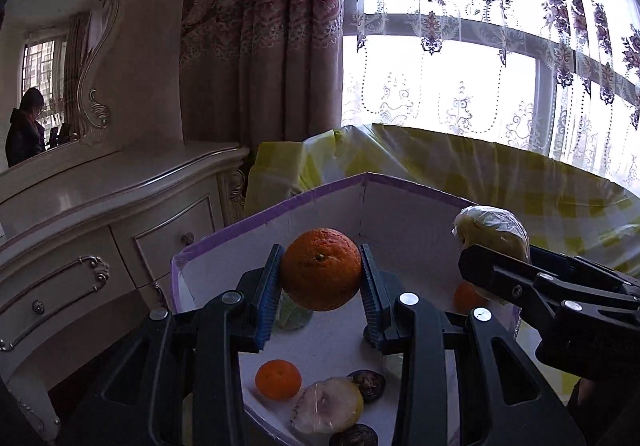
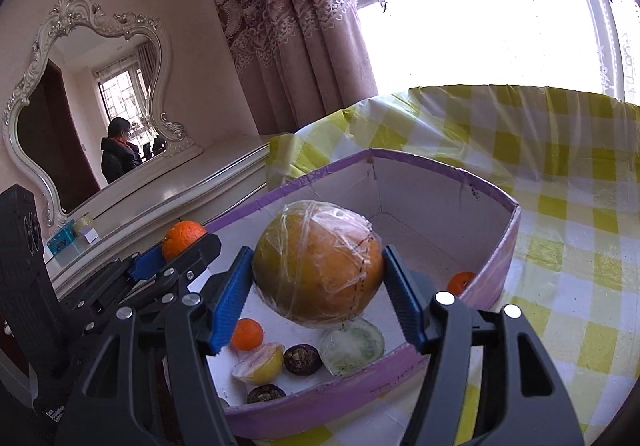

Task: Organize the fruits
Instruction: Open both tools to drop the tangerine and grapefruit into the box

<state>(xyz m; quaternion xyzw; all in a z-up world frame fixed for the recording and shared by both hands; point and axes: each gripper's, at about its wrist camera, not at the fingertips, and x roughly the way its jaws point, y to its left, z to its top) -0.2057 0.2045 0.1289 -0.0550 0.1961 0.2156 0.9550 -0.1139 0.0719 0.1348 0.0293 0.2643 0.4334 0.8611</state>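
My left gripper (image 1: 320, 282) is shut on an orange (image 1: 320, 269) and holds it in the air above the purple-rimmed box (image 1: 276, 206). Over the same box (image 2: 440, 166), my right gripper (image 2: 318, 282) is shut on a large film-wrapped orange-yellow fruit (image 2: 318, 262). That wrapped fruit (image 1: 490, 230) and the right gripper show at the right of the left wrist view; the left gripper with its orange (image 2: 183, 240) shows at the left of the right wrist view. In the box lie a small orange (image 2: 247, 334), a wrapped lemon half (image 2: 260, 364), dark round fruits (image 2: 302, 360), a wrapped green slice (image 2: 352, 346) and another small orange (image 2: 460, 282).
The box sits on a table with a yellow-checked cloth (image 2: 560, 186). A white dresser (image 1: 100, 214) with an ornate mirror (image 2: 80, 106) stands to the left; a person shows in the mirror. Curtains (image 1: 264, 46) and a bright window are behind the table.
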